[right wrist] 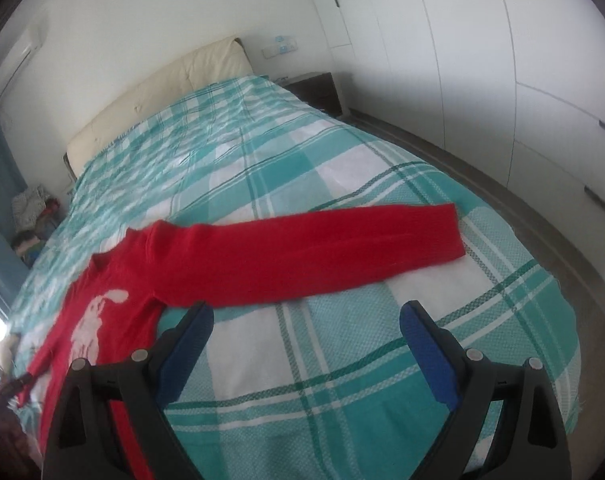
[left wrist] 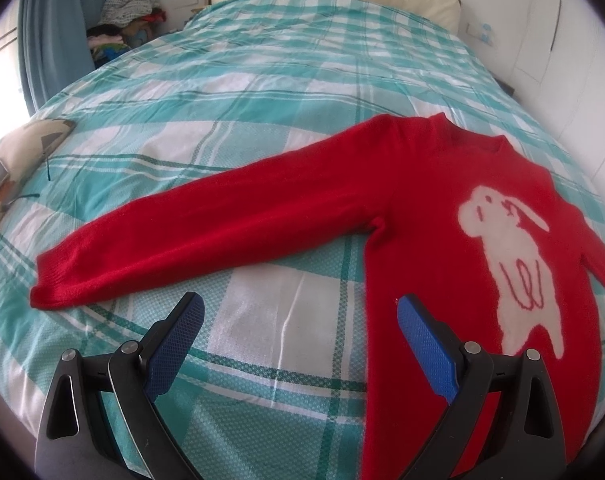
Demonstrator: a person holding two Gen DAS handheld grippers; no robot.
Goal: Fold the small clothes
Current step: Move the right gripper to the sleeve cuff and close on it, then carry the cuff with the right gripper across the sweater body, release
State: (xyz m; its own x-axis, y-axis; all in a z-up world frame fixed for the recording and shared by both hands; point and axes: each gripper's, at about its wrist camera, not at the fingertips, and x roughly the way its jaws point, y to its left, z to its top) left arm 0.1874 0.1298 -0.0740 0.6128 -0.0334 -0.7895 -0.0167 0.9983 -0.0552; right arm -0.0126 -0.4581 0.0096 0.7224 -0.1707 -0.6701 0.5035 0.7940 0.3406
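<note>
While spread flat on the bed: red sweater, sleeves out.
Left tool: released, holding nothing.
Right tool: released, holding nothing.

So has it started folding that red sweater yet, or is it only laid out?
Done: the red sweater lies spread flat, front up, on the checked bedspread, both sleeves stretched out to the sides. In hand: nothing; the left gripper and right gripper hover just above the bed with jaws open and empty. Left: every fold, sleeves and body alike.
</note>
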